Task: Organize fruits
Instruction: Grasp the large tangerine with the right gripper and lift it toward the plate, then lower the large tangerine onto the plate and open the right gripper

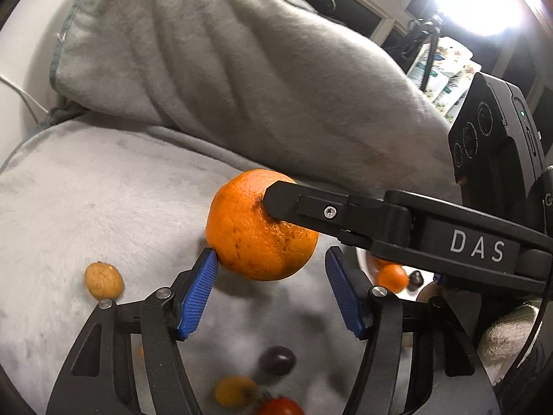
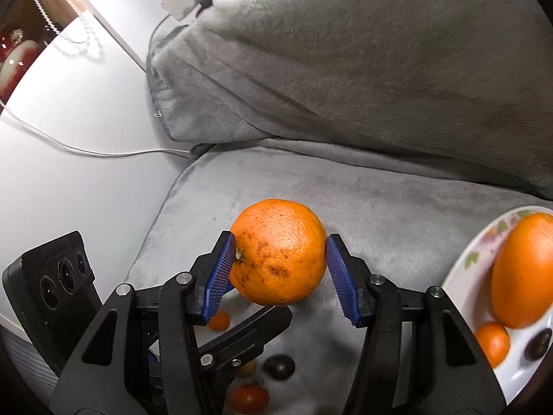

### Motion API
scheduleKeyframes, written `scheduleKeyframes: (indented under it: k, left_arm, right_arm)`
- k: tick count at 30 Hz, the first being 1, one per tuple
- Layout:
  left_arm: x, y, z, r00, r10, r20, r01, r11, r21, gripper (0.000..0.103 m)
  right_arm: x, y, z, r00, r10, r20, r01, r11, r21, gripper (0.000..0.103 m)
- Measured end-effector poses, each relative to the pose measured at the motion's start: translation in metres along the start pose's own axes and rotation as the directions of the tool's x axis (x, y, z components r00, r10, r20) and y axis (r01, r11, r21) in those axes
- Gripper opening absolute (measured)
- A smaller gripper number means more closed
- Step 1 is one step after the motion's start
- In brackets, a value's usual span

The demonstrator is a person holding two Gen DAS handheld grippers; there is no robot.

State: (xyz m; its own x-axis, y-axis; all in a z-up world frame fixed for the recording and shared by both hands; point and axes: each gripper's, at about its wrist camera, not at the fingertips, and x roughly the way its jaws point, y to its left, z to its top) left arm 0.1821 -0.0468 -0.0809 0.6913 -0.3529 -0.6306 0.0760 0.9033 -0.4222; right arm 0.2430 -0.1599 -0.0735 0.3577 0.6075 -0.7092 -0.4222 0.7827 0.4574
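Note:
A large orange (image 2: 280,252) hangs above the grey blanket, with my right gripper (image 2: 280,238) shut on it, both blue pads pressed into its sides. In the left wrist view the same orange (image 1: 255,231) sits at the tips of my left gripper (image 1: 271,254). The left blue pad (image 1: 200,290) touches the orange's lower edge, while the right pad (image 1: 342,290) stands clear of it. A black finger of the right gripper (image 1: 293,204) lies across the orange's top right. From the right wrist view, one left gripper finger (image 2: 255,325) shows just under the orange.
A flowered plate (image 2: 463,266) at the right holds a big orange fruit (image 2: 525,269), a tangerine (image 2: 492,342) and a dark fruit (image 2: 537,344). Loose on the blanket (image 1: 86,190) lie a yellowish fruit (image 1: 103,280), a dark plum (image 1: 277,359) and a tomato (image 1: 280,408). A grey pillow (image 1: 242,69) rises behind.

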Motion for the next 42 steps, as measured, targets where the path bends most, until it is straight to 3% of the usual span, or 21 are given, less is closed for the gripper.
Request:
scheduleKeyframes:
  k: [12, 22, 31, 42]
  left_arm:
    - [-0.024, -0.048, -0.026, 0.998, -0.067, 0.018, 0.066, 0.995, 0.078, 0.064]
    - [-0.027, -0.093, -0.048, 0.988, -0.152, -0.021, 0.153, 0.976, 0.156, 0.064]
    - [-0.012, -0.123, -0.060, 0.975, -0.202, -0.090, 0.217, 0.955, 0.204, 0.064]
    - [0.004, -0.147, -0.069, 0.967, -0.216, -0.135, 0.242, 0.942, 0.231, 0.064]
  right_arm:
    - [-0.061, -0.004, -0.034, 0.996, -0.029, 0.084, 0.028, 1.000, 0.011, 0.057]
    - [-0.117, -0.031, -0.067, 0.987, -0.077, 0.141, 0.068, 0.995, 0.067, 0.057]
    - [-0.147, -0.069, -0.088, 0.981, -0.116, 0.157, 0.095, 0.986, 0.137, 0.057]
    - [-0.161, -0.103, -0.094, 0.978, -0.134, 0.158, 0.101, 0.974, 0.202, 0.057]
